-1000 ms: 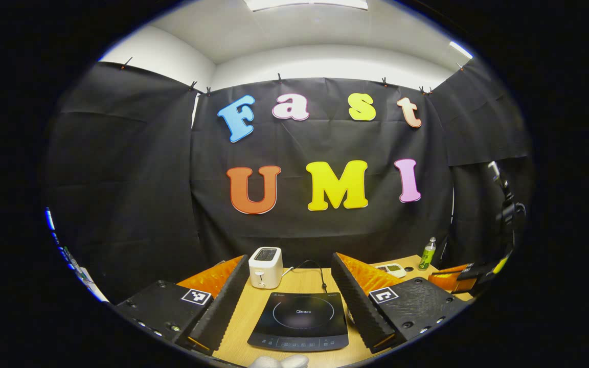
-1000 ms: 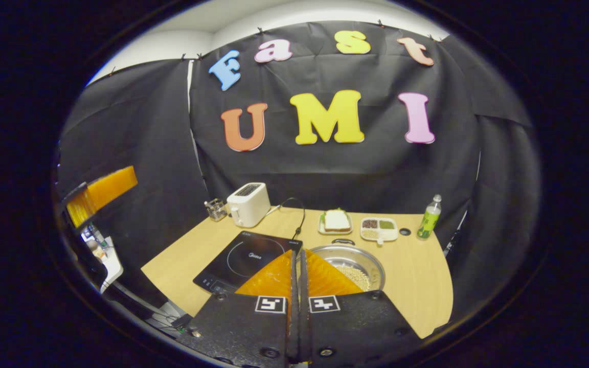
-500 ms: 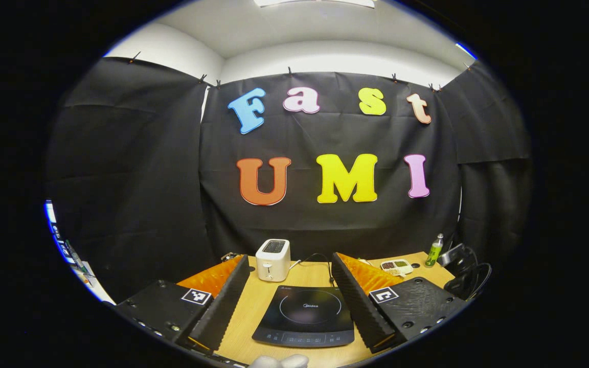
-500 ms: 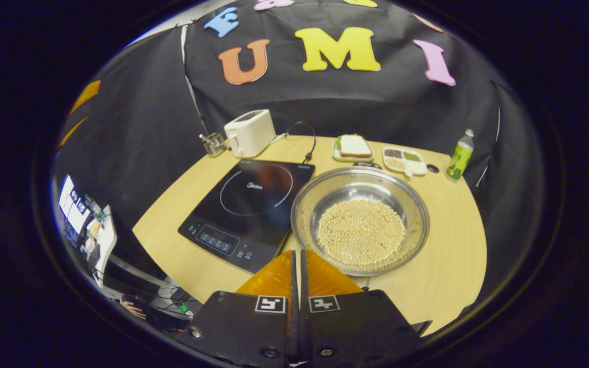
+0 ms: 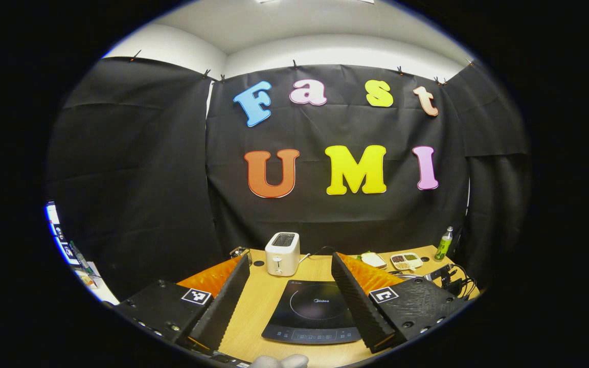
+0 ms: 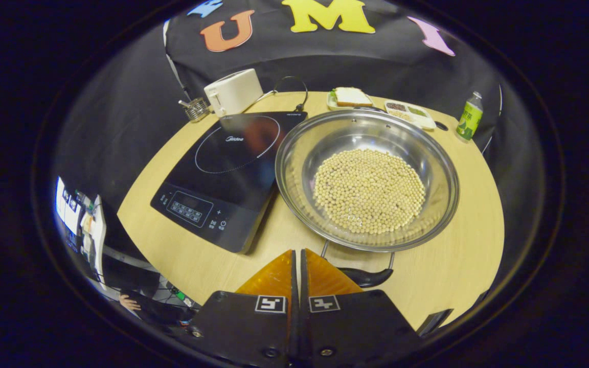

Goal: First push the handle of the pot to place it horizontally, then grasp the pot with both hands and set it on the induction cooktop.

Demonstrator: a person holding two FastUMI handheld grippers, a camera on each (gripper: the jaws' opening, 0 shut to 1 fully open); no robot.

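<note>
Pot: stainless steel pot (image 6: 367, 179), wide and shallow, centre right of the right gripper view, standing on the wooden table (image 6: 473, 245) just right of the cooktop, not yet on it.
Contents: pale round beans (image 6: 368, 190) in an even layer over the pot's bottom; likely to slide if the pot tips.
Near handle: black loop handle (image 6: 363, 273) on wire arms at the pot's lower rim, lower centre of the frame, just beyond the right gripper's tips; judged the part to be pushed level first.
Far handle: small dark loop at the upper rim, too small to read its angle.
Right gripper (image 6: 297, 255): orange fingers pressed together, nothing between them, at bottom centre just left of the near handle; closed tips suit a push.
Induction cooktop (image 6: 225, 171): black glass, left of the pot, ring bare, ready to receive it.
Left gripper (image 5: 290, 263): fingers spread wide, empty, framing the cooktop (image 5: 314, 311) at bottom centre of the left gripper view; held back, presumably for the two-handed lift.
Beyond: white toaster (image 6: 233, 92), sandwich plate (image 6: 350, 96), divided snack tray (image 6: 409, 113), green bottle (image 6: 469, 116) along the frame's top.
</note>
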